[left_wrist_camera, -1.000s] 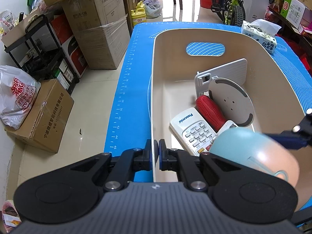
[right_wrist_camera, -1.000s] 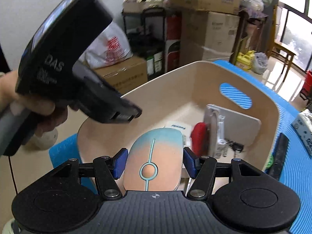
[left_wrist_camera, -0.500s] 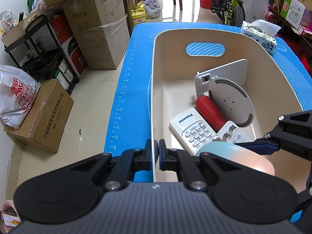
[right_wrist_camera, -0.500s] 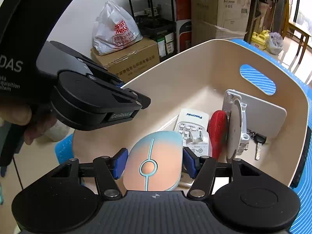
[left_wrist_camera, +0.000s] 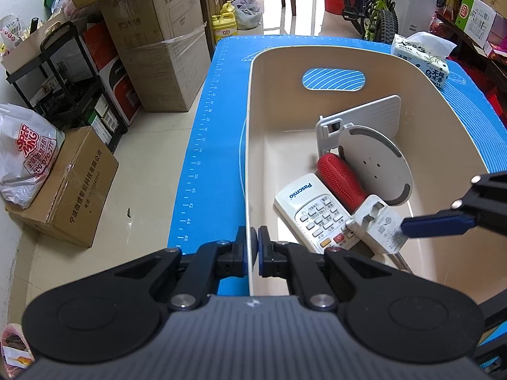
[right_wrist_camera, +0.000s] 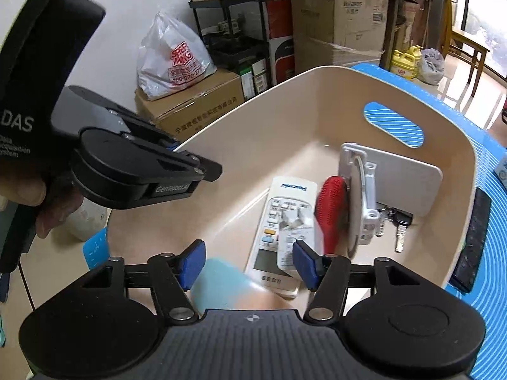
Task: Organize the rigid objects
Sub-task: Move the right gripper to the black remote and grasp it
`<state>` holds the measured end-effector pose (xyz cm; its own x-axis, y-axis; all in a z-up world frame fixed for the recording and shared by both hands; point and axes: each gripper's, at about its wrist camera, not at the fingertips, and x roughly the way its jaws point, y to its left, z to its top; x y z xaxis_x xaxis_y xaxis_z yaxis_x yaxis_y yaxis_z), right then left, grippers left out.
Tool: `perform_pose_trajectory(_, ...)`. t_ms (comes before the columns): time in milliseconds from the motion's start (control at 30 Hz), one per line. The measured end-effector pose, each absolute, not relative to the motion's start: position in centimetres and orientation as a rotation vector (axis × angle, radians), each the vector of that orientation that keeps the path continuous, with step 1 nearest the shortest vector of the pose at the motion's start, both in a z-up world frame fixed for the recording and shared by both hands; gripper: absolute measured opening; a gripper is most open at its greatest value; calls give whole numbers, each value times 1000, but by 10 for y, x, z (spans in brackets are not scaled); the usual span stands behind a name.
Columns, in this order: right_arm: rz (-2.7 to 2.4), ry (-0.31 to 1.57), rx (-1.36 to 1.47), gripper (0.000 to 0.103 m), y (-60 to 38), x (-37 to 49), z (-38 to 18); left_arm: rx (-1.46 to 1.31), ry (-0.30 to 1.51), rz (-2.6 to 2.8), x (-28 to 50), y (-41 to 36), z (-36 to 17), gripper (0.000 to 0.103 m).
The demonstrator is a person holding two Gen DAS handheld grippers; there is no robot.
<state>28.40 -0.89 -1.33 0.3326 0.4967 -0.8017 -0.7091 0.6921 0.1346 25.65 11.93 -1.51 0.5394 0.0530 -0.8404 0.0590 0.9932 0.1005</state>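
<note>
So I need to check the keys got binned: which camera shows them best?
The right wrist view: the keys lie on the bin floor beside the white stand, in plain sight. In the left wrist view that stand hides them.

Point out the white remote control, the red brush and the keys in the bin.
white remote control (left_wrist_camera: 312,212), left wrist view, on its button pad.
red brush (left_wrist_camera: 340,174), left wrist view, on its ribbed red face.
keys (right_wrist_camera: 400,221), right wrist view, on the dark key head beside the white stand.

Blue mat (left_wrist_camera: 202,145) under beige bin (left_wrist_camera: 329,60), tissue pack (left_wrist_camera: 421,60).
</note>
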Motion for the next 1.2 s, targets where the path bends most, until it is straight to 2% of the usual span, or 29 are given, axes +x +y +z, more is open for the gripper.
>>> perform_pose_trajectory(567, 656, 800, -173, 85, -84, 286, 37, 121, 1002, -4, 256, 119, -15, 7)
perform_pose_trajectory(800, 525, 746, -83, 97, -140, 302, 48, 121, 1001, -4, 256, 120, -15, 7)
perform_pose_trajectory(900, 449, 739, -64, 101, -159, 313, 42, 121, 1001, -4, 256, 120, -15, 7)
perform_pose_trajectory(1200, 286, 840, -87, 101, -191, 351, -23, 124, 1000, -3, 255, 120, -14, 7)
